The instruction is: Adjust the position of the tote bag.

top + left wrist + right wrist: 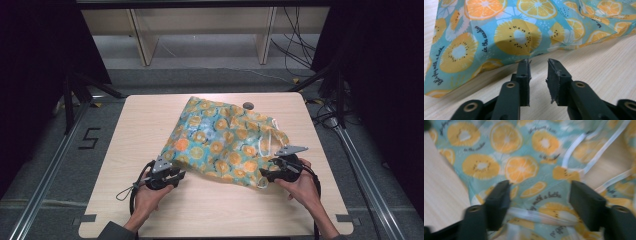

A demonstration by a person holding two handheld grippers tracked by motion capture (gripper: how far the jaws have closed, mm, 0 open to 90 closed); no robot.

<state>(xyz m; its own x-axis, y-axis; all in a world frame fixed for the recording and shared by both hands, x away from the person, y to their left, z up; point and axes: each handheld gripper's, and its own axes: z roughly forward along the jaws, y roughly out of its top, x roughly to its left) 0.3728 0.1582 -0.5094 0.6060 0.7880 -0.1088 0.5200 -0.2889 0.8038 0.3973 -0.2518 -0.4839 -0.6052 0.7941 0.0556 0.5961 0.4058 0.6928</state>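
While the fruit-print tote bag (220, 142) lies crumpled mid-table, the left gripper (538, 62) waits narrowly parted at its edge and the right gripper (540, 187) spreads wide over its hem; loose fabric could slip free.

Both forearms enter from the bottom of the high view, angled inward; the left hand (145, 195) grips the left gripper (176, 176), pointing right and slightly up, its jaws parted by a narrow gap with nothing between them; the right hand (300, 182) holds the right gripper (264, 174), pointing left, jaws spread wide; each gripper carries a grey three-cornered plate
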